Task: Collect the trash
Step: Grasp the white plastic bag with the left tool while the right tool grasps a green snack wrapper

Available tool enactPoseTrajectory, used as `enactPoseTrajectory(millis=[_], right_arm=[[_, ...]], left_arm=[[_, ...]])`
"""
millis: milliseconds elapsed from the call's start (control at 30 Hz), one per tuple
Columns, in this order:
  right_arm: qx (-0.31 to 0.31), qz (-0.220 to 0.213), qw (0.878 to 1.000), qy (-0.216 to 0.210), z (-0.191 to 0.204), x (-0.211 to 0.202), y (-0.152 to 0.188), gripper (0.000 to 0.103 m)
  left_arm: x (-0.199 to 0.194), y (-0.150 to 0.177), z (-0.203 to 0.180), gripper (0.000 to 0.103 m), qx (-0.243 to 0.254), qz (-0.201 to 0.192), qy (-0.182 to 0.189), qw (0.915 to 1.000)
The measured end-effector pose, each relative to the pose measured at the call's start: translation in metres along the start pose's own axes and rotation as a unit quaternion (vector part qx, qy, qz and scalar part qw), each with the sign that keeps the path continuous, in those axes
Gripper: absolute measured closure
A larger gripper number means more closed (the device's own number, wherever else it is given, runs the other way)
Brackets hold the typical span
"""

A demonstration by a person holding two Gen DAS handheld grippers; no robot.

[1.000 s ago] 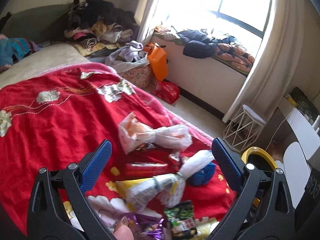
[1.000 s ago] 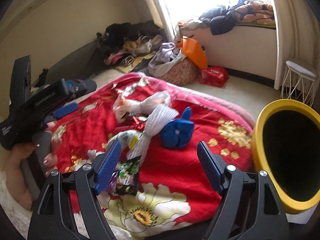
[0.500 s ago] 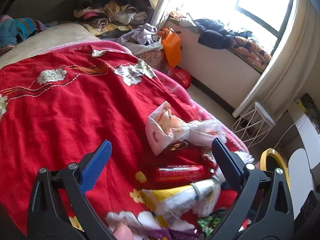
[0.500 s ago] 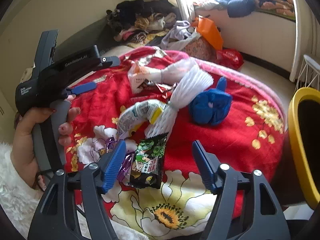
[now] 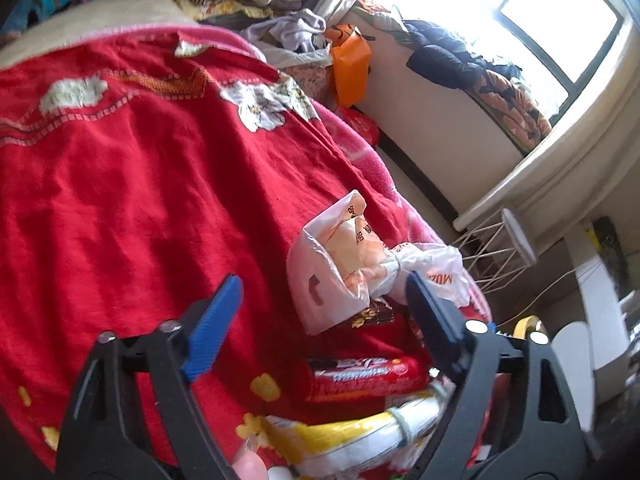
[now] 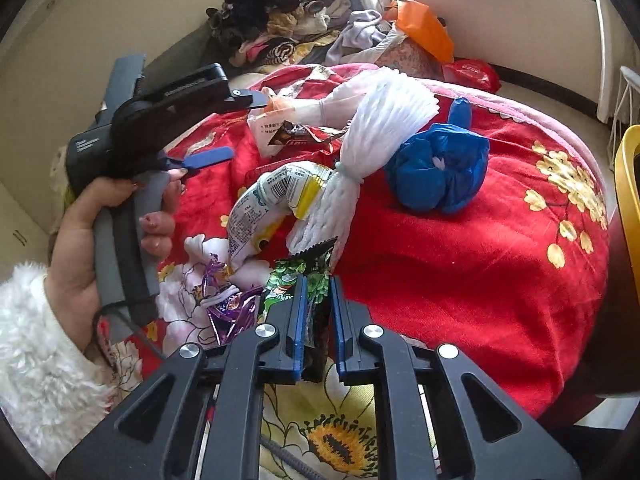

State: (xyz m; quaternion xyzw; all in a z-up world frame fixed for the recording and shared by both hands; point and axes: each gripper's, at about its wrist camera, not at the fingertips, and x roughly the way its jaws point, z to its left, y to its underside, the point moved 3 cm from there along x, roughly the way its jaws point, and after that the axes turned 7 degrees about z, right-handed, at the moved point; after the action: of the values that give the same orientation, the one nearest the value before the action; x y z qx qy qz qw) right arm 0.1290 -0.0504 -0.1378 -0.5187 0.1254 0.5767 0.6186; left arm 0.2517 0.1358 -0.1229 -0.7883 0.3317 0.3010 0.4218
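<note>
Trash lies on a red flowered blanket. My right gripper is closing, and its blue pads press on a green snack wrapper at the blanket's near edge. Beside it lie a purple wrapper, a white-yellow packet, a white pleated foam net and a knotted blue bag. My left gripper is closing too, but its pads touch nothing. A tied white-and-orange plastic bag sits just ahead between its jaws, with a red wrapper below it. A hand in a white fluffy sleeve holds the left gripper.
The rim of a yellow bin stands off the bed's right edge. A pile of clothes lies beyond the bed. An orange bag, a red bag and a white wire stool stand near the window wall.
The right jaws have come together on the green wrapper after sinking toward it. The left gripper has moved forward and down to the white-and-orange bag, and its jaws have narrowed.
</note>
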Motion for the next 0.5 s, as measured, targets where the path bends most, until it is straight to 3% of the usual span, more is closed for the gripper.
enactPoseTrajectory(millis=[133, 300, 500], right_arm=[[0.009, -0.003, 1.000, -0.015, -0.006, -0.005, -0.001, 0.093], [0.013, -0.010, 1.000, -0.026, -0.011, -0.014, -0.001, 0.093], [-0.011, -0.039, 0.999, -0.031, -0.007, -0.035, -0.001, 0.094]], left_arm=[[0.005, 0.001, -0.001, 0.078, -0.005, 0.008, -0.003, 1.0000], [-0.002, 0.004, -0.010, 0.086, 0.011, -0.007, -0.006, 0.9999], [-0.030, 0.002, -0.024, 0.091, 0.026, -0.052, 0.000, 0.9983]])
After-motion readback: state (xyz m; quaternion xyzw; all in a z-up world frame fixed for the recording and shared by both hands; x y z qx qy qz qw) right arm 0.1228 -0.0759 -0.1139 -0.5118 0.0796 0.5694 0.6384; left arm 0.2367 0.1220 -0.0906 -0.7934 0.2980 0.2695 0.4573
